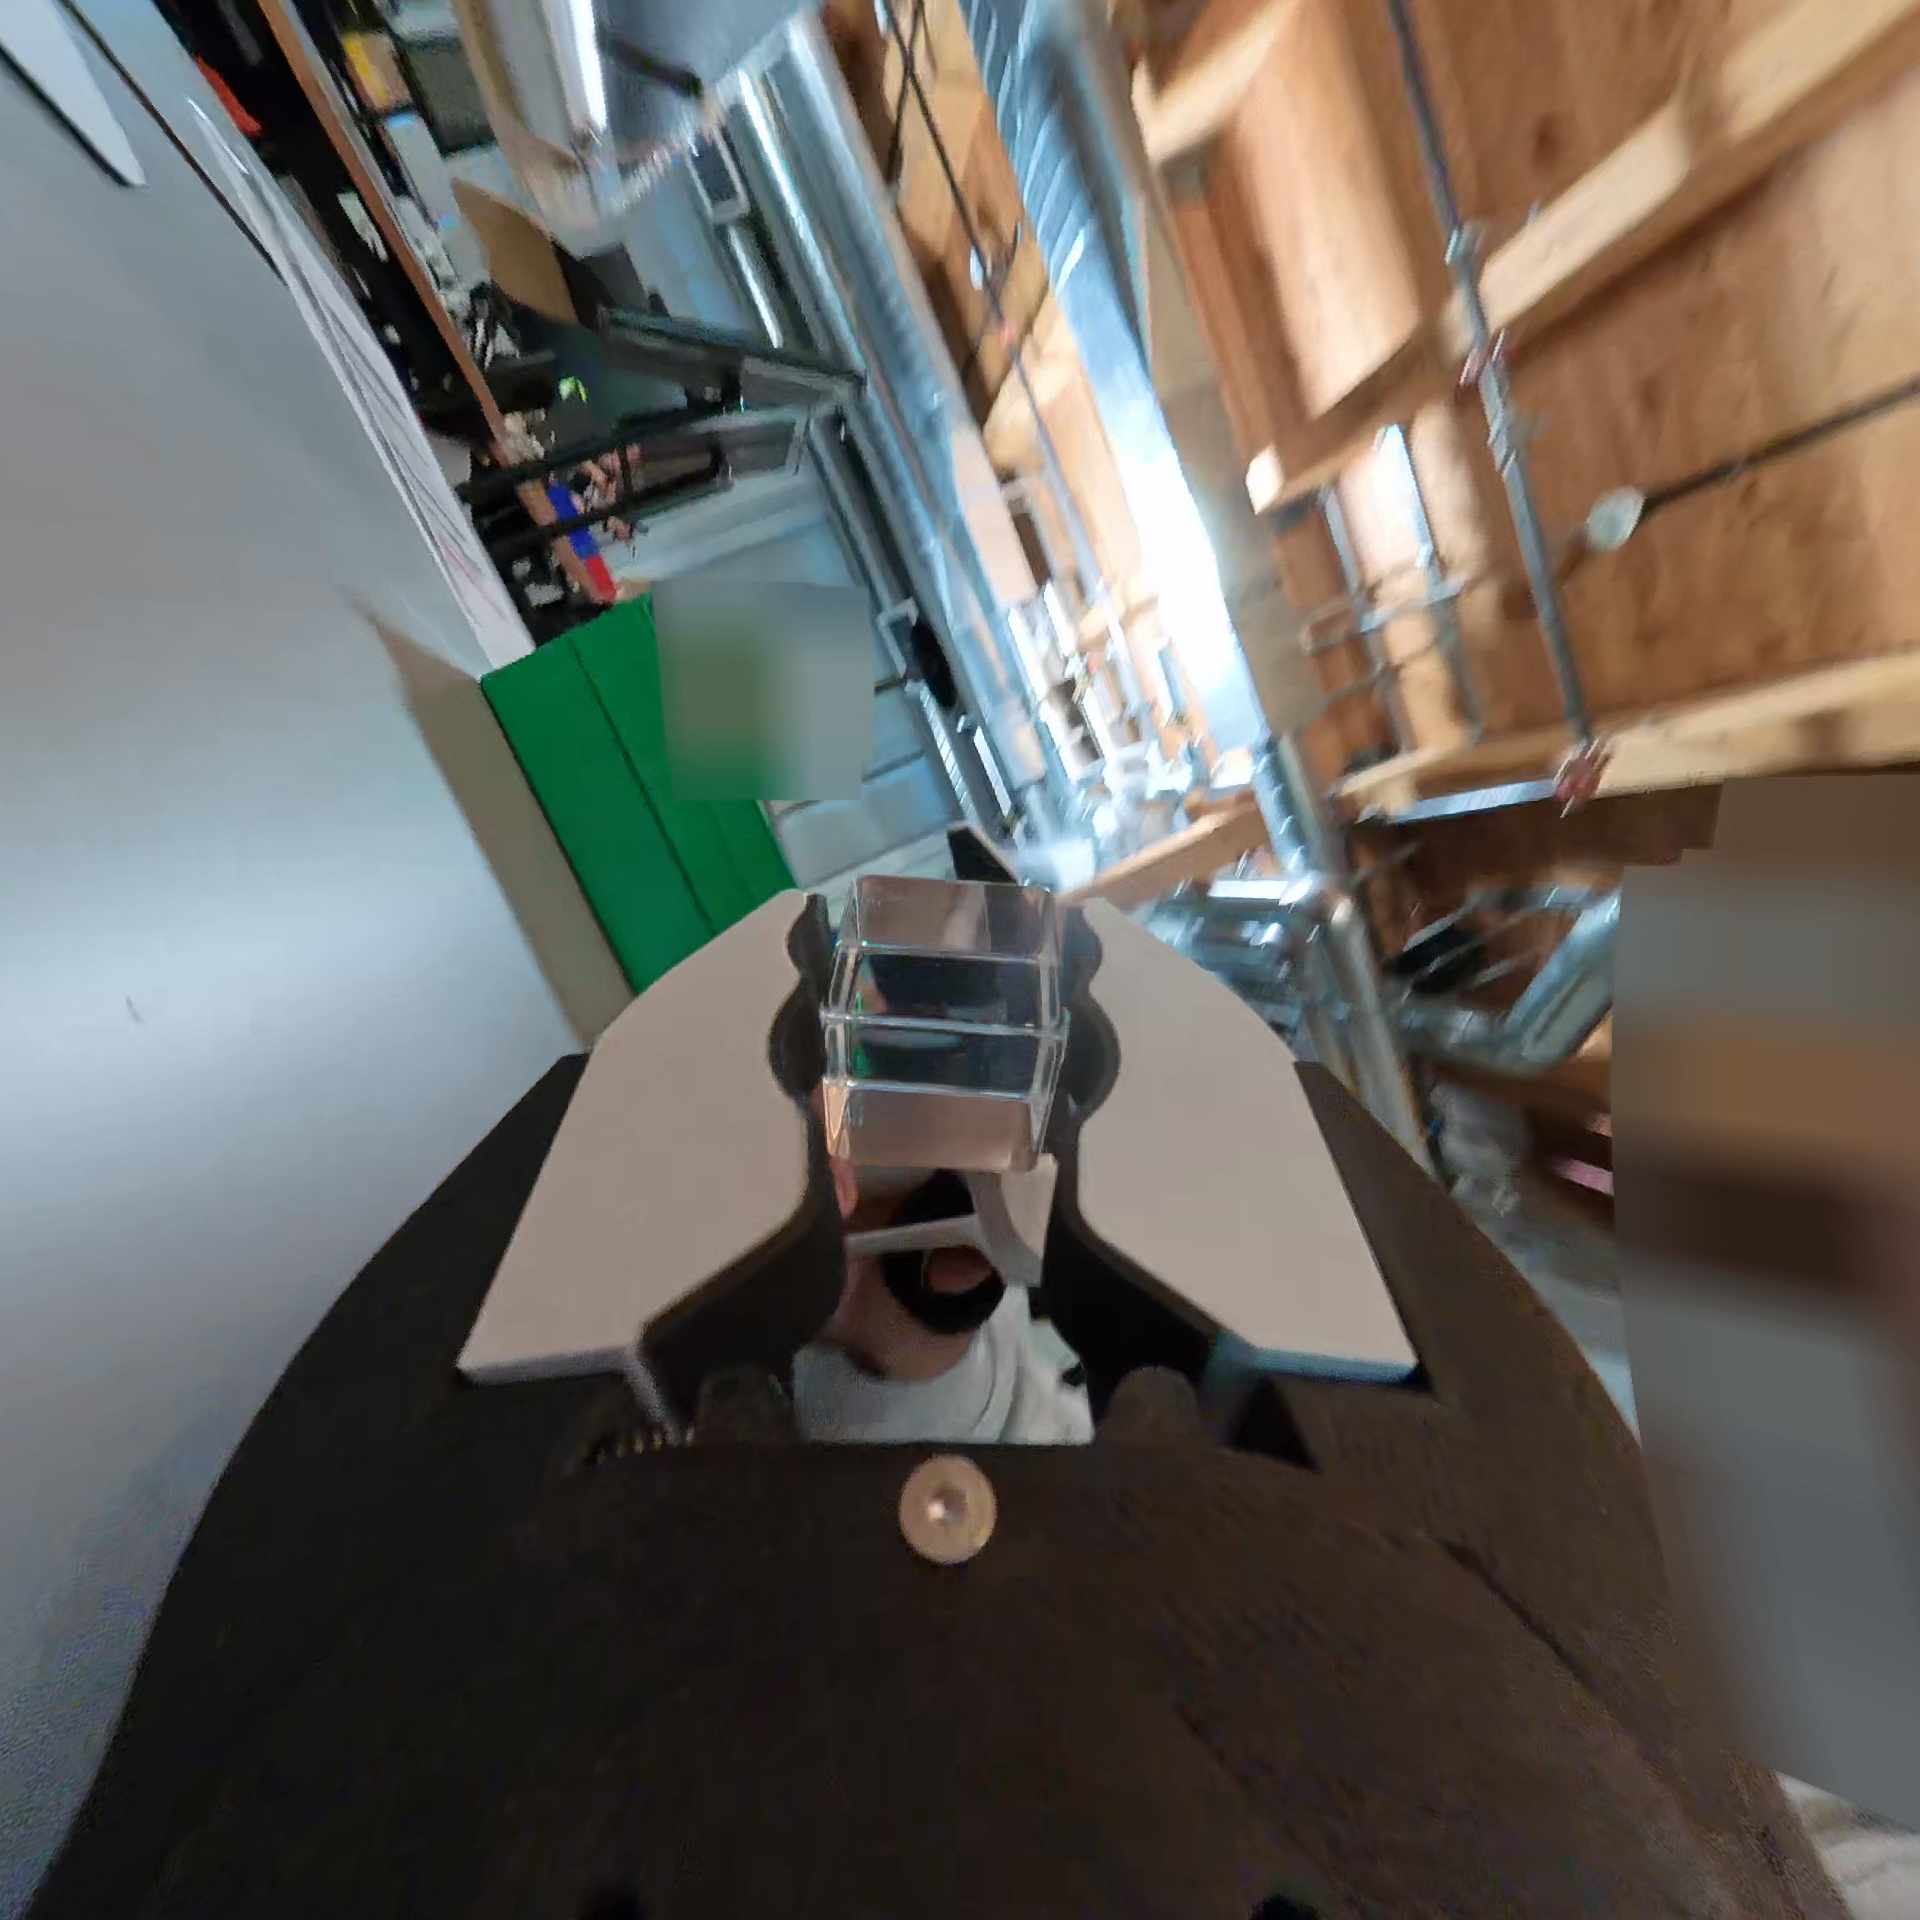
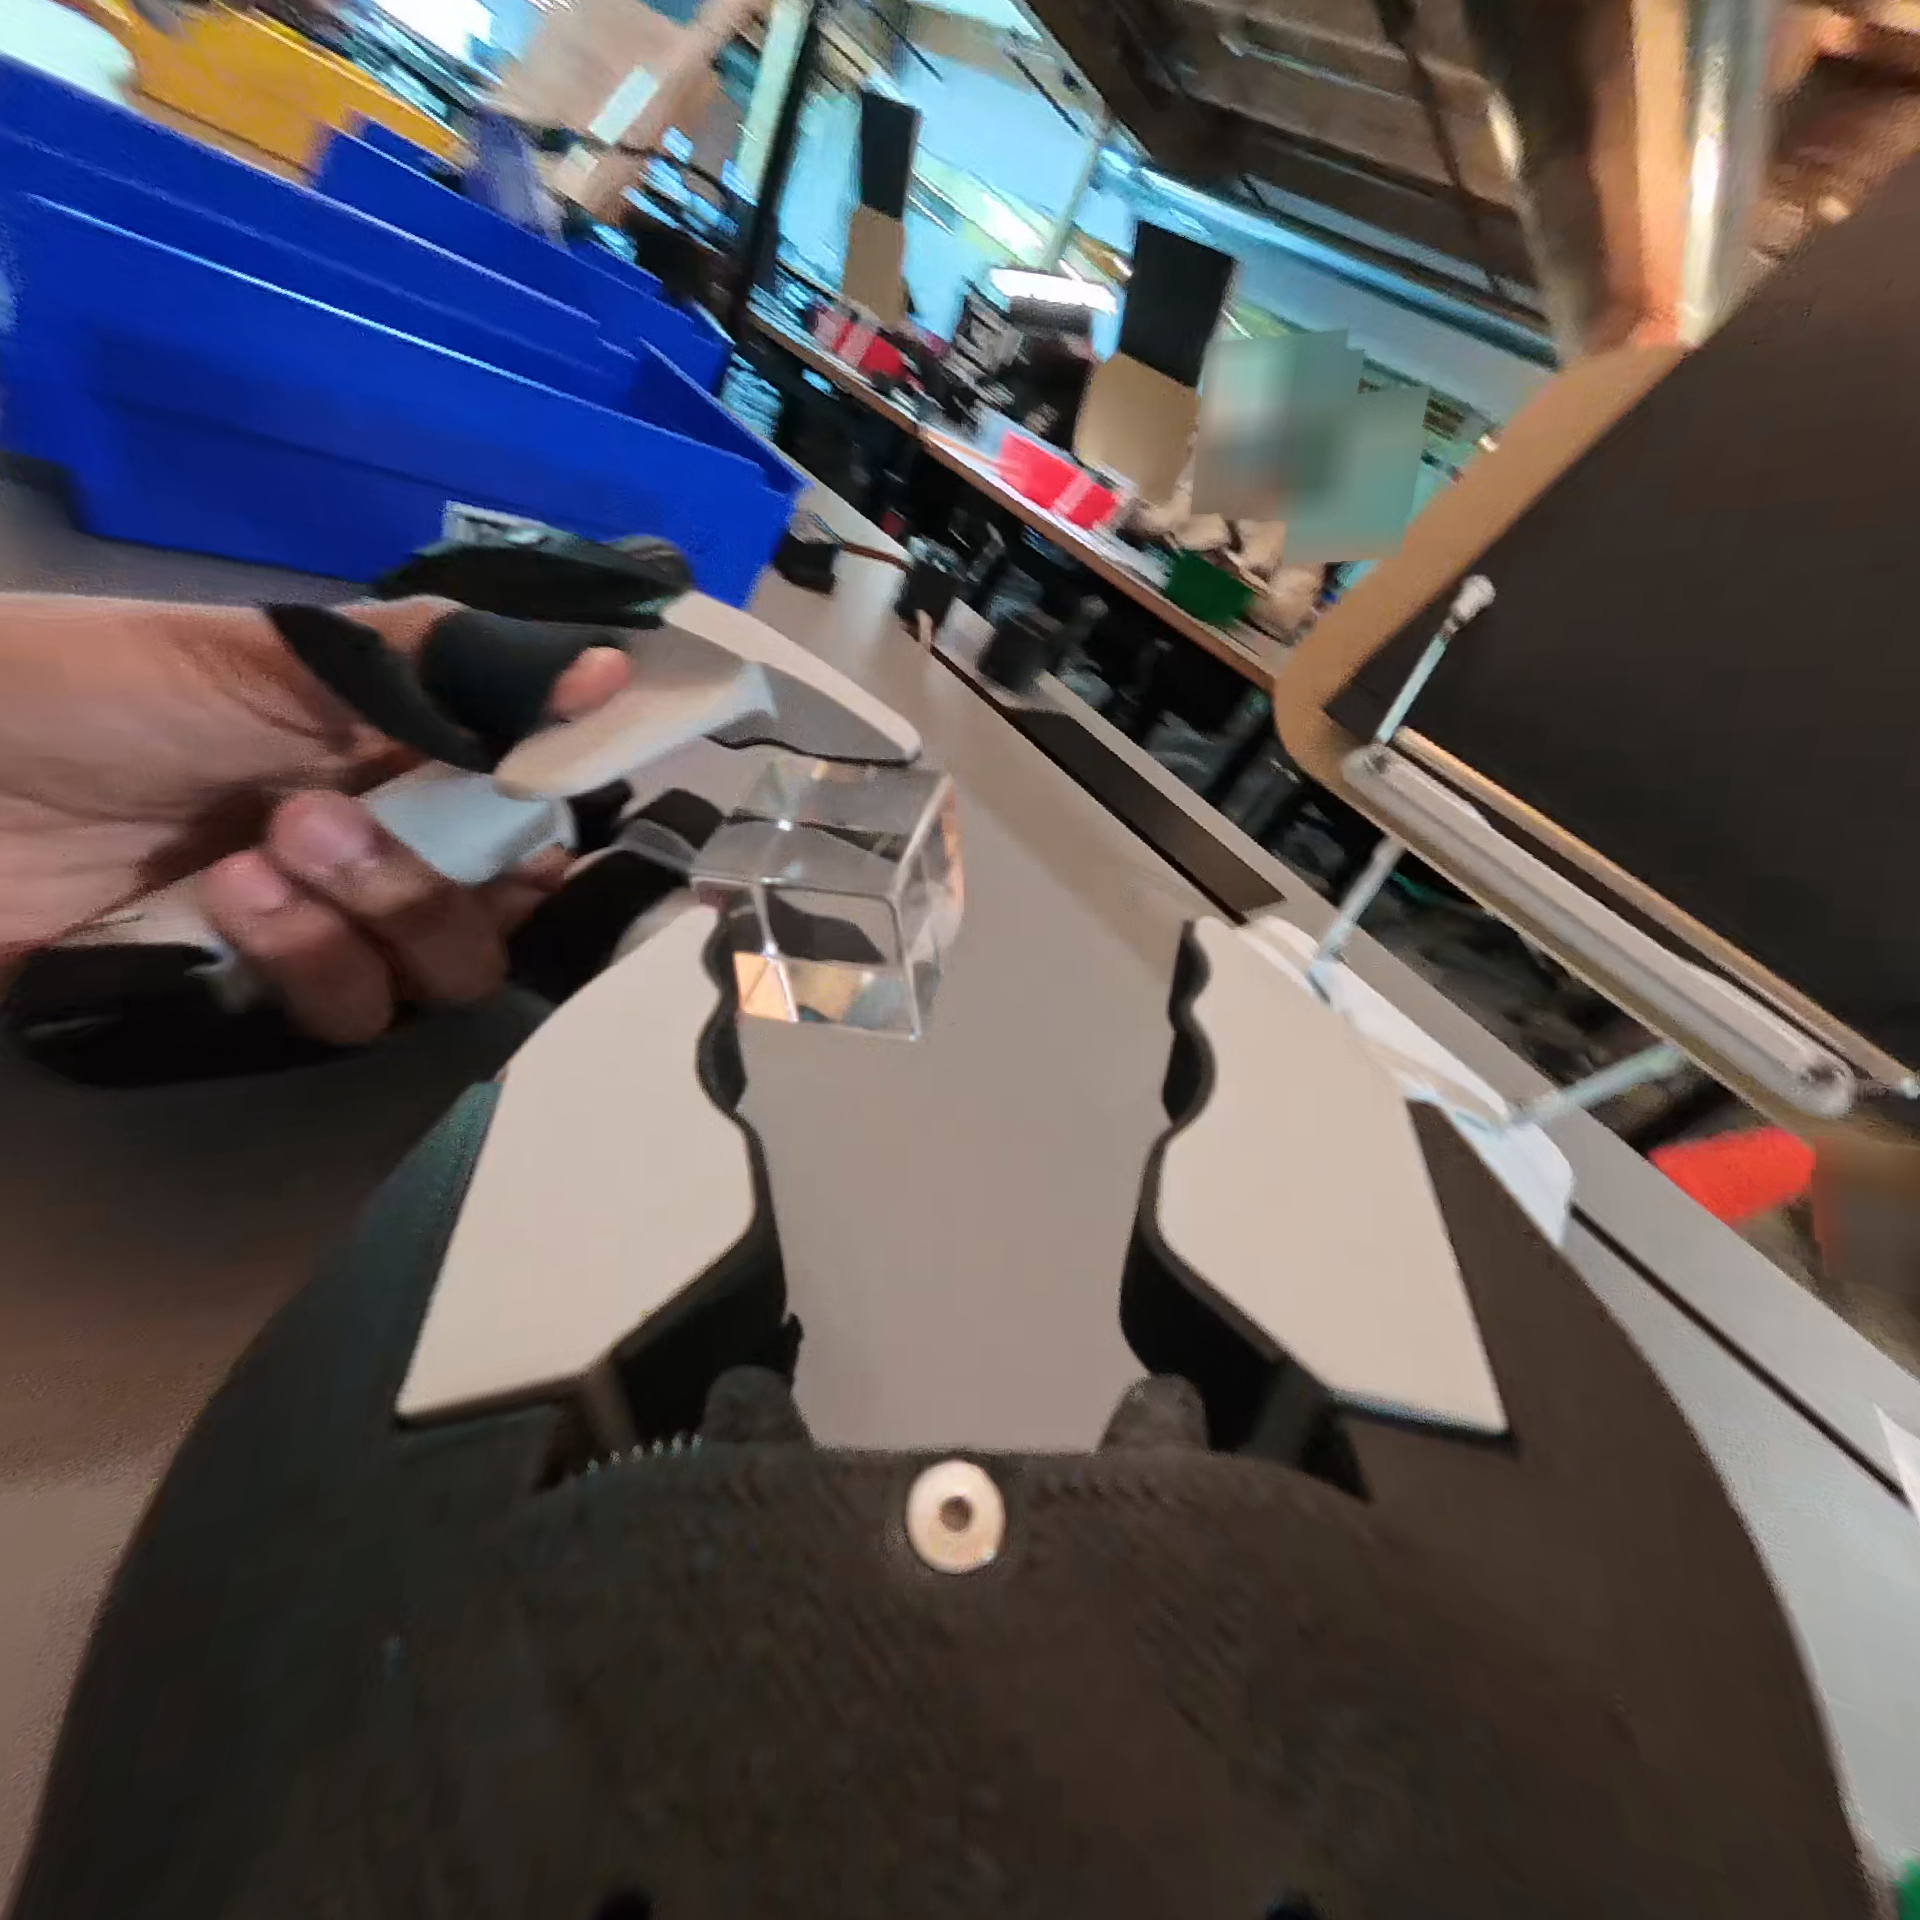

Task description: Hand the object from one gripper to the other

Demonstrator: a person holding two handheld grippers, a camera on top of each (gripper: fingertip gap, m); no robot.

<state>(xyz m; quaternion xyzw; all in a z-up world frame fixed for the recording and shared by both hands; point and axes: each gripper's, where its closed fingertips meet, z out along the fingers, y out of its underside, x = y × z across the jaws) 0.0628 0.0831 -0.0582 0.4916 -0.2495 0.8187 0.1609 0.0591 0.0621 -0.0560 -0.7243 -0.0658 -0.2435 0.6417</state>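
1. Left wrist view: your left gripper (image 1: 940,997) is clenched on a clear cube (image 1: 940,1023); both fingers (image 1: 675,1174) press against its sides, and the cube sits right at the fingertips, lifted off any surface.
2. Same view: the camera is tilted up toward wooden ceiling panels (image 1: 1558,364) and shiny metal ducts (image 1: 831,312). A pale wall (image 1: 208,727) fills the left side, with a green panel (image 1: 623,800) just past it. The background is blurred.
3. Same view: below the cube, between the fingers, you can make out part of a person in a white shirt (image 1: 935,1382), partly hidden.
4. Right wrist view: your right gripper (image 2: 951,997) is released, its fingers (image 2: 1309,1195) spread wide over the grey bench (image 2: 1039,883) with nothing between the pads.
5. Same view: the clear cube (image 2: 842,914) hangs just beyond the tip of the left-hand finger, held from the left by the other gripper (image 2: 748,769). I cannot tell whether the cube touches that fingertip.
6. Same view: your hand (image 2: 260,810), in a black fingerless glove, grips the other gripper's handle at the left edge of the picture.
7. Same view: blue bins (image 2: 364,395) stand along the bench's far left side. A dark board on metal rods (image 2: 1610,748) leans over the bench's right edge.
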